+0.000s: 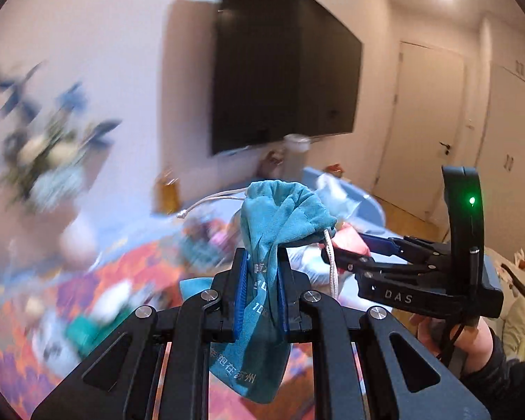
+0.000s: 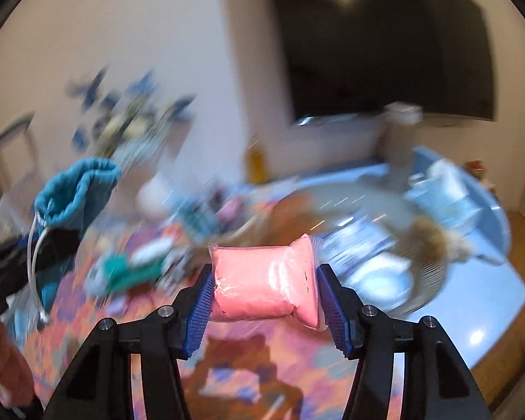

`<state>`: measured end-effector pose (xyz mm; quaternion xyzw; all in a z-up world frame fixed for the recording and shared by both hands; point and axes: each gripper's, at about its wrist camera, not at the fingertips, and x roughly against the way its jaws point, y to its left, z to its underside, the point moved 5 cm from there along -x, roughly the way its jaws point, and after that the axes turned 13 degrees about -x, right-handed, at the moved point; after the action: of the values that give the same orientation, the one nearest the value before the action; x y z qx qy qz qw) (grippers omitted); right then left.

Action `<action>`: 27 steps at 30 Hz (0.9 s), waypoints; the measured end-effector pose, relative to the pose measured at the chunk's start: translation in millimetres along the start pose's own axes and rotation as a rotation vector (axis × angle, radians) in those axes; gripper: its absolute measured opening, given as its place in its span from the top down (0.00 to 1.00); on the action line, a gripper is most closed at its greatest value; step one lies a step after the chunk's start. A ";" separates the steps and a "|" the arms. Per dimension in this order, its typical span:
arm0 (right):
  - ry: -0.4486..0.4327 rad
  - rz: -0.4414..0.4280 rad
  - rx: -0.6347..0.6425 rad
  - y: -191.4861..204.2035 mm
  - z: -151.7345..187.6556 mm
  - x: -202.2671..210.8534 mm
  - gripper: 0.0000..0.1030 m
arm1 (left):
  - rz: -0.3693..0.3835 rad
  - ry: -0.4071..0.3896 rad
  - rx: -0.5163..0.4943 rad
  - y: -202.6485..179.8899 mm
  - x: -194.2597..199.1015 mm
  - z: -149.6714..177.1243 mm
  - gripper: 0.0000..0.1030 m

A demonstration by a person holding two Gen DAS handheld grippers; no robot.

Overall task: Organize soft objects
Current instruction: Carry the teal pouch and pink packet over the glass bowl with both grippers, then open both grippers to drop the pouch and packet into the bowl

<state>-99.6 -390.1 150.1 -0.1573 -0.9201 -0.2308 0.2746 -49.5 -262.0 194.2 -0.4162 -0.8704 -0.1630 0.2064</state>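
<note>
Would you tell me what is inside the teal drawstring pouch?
Nothing shows: the teal drawstring pouch is pinched in the left gripper, its fabric hiding the inside. The pink plastic-wrapped packet sits outside, in the right gripper.

i'm holding the drawstring pouch (image 1: 280, 231) up in my left gripper (image 1: 260, 294), above the patterned cloth (image 1: 129, 280) that's covering the table (image 2: 472, 301). my right gripper (image 2: 264, 294) is sitting just right of the pouch, pinching the wrapped packet (image 2: 266, 280). the tv (image 1: 283, 66) is hanging on the wall behind the table, a bouquet (image 1: 41, 147) standing left of it.
</note>
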 end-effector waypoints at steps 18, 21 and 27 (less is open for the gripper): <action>0.042 0.129 -0.408 -136.6 -67.7 -61.0 0.34 | 0.132 0.206 0.041 -45.4 -190.3 -44.1 0.77; 0.056 0.144 -0.441 -145.8 -64.6 -64.0 0.29 | 0.080 0.224 -0.009 -47.7 -194.1 -46.3 0.54; 0.051 0.133 -0.439 -146.3 -50.2 -47.7 0.29 | 0.074 0.239 -0.040 -44.9 -160.4 -35.1 0.54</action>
<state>-100.7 -547.0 110.3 -0.2678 -0.8281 -0.4108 0.2718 14.0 -410.4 140.0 -0.4298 -0.8202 -0.2210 0.3063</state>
